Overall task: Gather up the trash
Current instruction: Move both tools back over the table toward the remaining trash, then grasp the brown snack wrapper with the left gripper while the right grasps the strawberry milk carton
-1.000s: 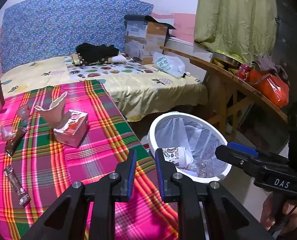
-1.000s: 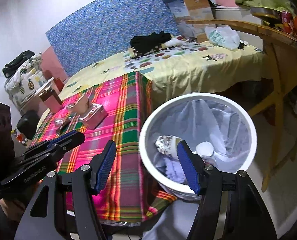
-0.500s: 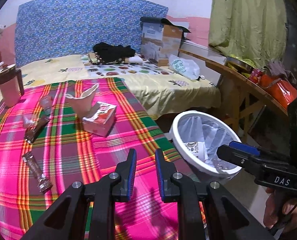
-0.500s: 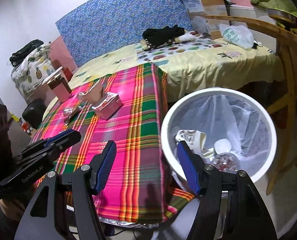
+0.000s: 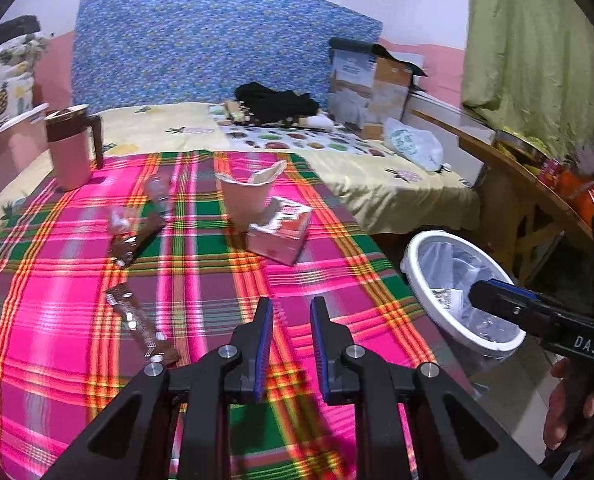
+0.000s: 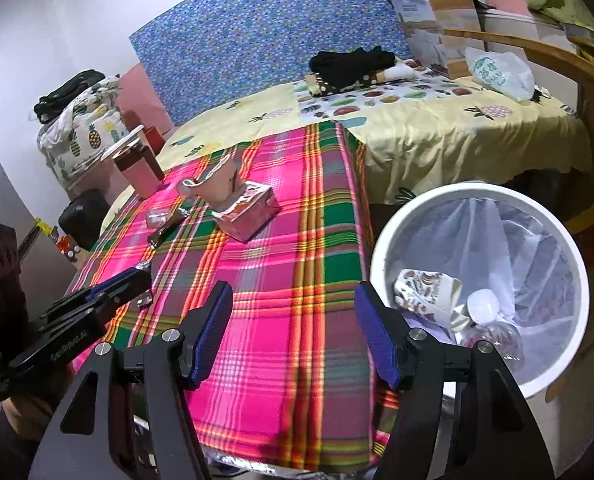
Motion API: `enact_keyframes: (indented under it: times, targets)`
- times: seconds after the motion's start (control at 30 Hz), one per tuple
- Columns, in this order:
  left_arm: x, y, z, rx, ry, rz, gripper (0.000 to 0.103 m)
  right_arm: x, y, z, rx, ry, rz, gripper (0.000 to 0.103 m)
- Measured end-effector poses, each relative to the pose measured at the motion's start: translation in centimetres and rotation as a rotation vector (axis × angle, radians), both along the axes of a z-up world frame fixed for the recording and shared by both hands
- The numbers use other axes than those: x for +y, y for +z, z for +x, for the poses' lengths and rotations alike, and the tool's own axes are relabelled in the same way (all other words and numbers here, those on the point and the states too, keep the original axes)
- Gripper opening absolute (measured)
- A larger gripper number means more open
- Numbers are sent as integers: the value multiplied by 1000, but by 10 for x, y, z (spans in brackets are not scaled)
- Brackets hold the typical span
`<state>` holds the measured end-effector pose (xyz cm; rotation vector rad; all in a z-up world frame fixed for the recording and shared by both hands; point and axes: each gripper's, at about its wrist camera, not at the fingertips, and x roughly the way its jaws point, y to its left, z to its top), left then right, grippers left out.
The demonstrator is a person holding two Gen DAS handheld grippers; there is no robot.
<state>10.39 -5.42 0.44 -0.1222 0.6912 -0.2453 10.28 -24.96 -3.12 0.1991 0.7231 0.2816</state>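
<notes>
Your left gripper (image 5: 291, 344), jaws narrowly apart and empty, has swung from the bin (image 5: 463, 286), now at 3 o'clock, toward the wrapper (image 5: 141, 324) at 10 o'clock; your right gripper (image 6: 293, 336) gapes wide.

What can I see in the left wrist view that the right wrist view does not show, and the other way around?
Only the left wrist view shows the long brown wrapper lying whole near the left gripper, and the green curtain. Only the right wrist view shows inside the white bin: a patterned paper cup on the liner. Both show the plaid cloth, the tissue box, the torn cup, the pink jug.
</notes>
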Motion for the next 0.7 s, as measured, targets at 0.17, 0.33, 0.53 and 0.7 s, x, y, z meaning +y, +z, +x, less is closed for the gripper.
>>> enact_keyframes:
  times: [0.17,0.33,0.53,0.7]
  targets:
    - [19,0,6,2,46,2,19,9,0,7,1,26,3,65]
    - [44,-5,7,7,117,3,37,21,2,11,-8,48,-2,65]
    - [67,-21,11,55,195,3,40,29,-1,17,1,70,-1,65]
    - [74,-37,20,108,238,12,40,36,-2,22,10,82,-9,65]
